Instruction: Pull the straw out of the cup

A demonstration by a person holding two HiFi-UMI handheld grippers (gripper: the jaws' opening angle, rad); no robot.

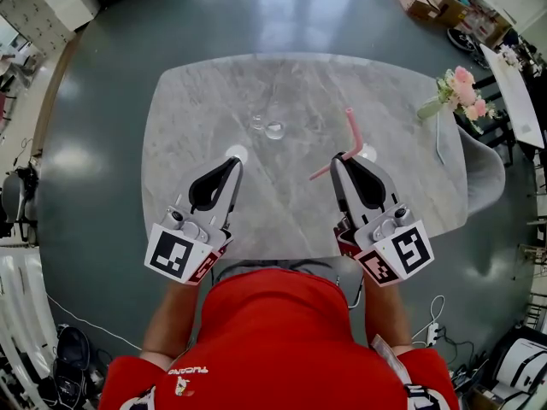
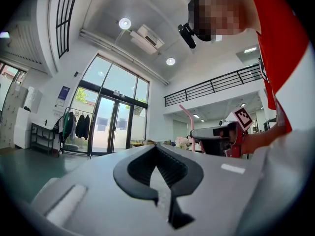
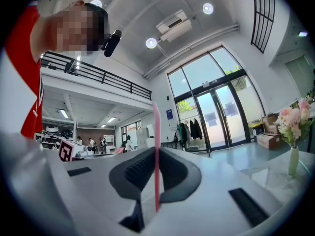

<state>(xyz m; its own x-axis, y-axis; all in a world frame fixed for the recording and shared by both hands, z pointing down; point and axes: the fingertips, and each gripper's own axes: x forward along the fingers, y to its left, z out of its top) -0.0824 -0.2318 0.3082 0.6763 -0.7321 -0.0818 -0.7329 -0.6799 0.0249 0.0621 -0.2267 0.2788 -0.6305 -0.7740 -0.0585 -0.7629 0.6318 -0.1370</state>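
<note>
Person: red shirt (image 1: 273,331) at the near edge of the head view, one tool in each hand.
Left gripper (image 1: 234,161): over the near left part of the table (image 1: 197,101). Its own view shows the black pads (image 2: 142,168) pressed together at the tips with nothing between them.
Right gripper (image 1: 338,161): over the near right part of the table, jaws pinching the straw (image 1: 349,131).
Straw: pink and bent. The head view shows a short end pointing near-left of the jaws and a longer end rising on the far side. The right gripper view shows only a thin pink strip (image 3: 156,132) clamped upright between the pads.
Cross-check: the left gripper view catches the right gripper (image 2: 216,140) side-on, with the straw (image 2: 189,122) standing above it.
Cup (image 1: 273,129): clear, on the table beyond and between the two tools, apart from the straw. Only the head view shows it.
Flower vase (image 1: 460,90): far right table edge, also seen in the right gripper view (image 3: 294,132).
</note>
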